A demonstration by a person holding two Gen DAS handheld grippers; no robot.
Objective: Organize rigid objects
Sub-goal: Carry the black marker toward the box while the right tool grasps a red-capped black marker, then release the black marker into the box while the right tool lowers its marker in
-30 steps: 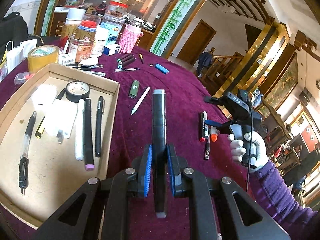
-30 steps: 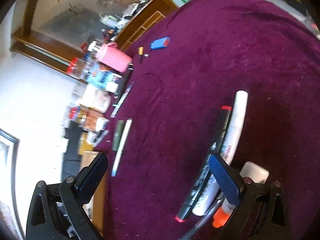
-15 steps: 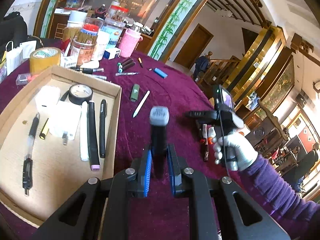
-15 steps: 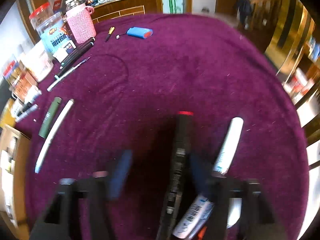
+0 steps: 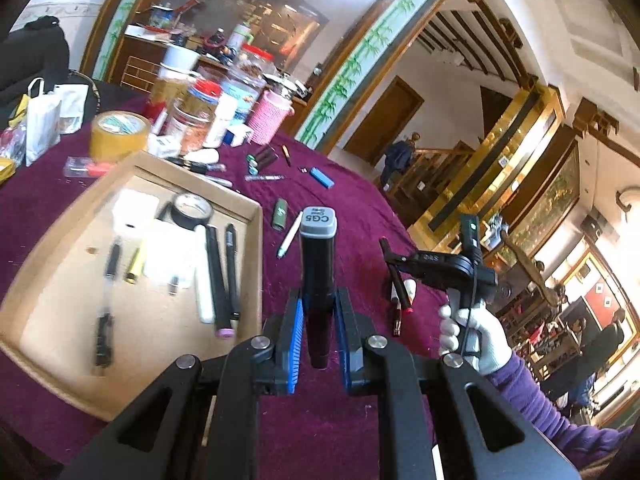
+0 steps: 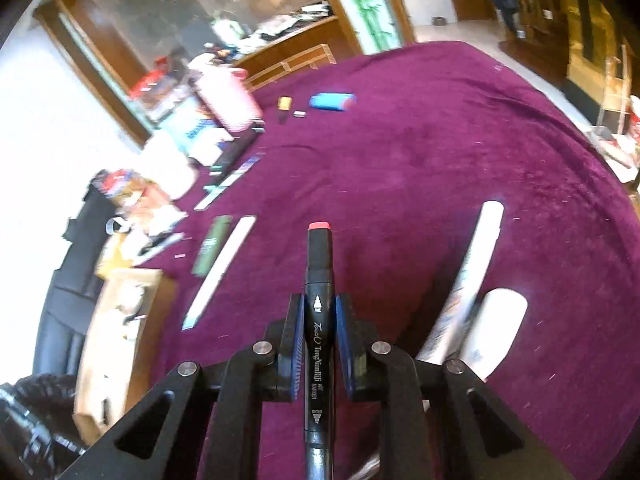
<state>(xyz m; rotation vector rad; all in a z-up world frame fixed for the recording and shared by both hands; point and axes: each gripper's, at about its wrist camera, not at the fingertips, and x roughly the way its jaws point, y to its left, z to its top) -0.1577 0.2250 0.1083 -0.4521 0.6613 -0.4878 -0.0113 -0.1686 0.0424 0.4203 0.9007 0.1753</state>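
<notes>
A shallow brown cardboard tray (image 5: 256,236) sits on the purple velvet tablecloth (image 6: 440,152), at the left in the left wrist view. In it a black roll of tape (image 5: 191,212) lies toward the far wall, with a row of black and white pens (image 5: 218,272) nearer. Beyond the tray stands a tan roll of packing tape (image 5: 118,134), with a pink knitted cup (image 5: 269,117) to its right. Right of the tray lie a short green tube (image 5: 280,213) and a slim white pen (image 5: 290,234) side by side. A blue lighter (image 5: 322,177) lies farther back.

Both wrist cameras look down close along their grippers, sharing the purple tablecloth (image 5: 340,208) and green pen (image 6: 211,245).
</notes>
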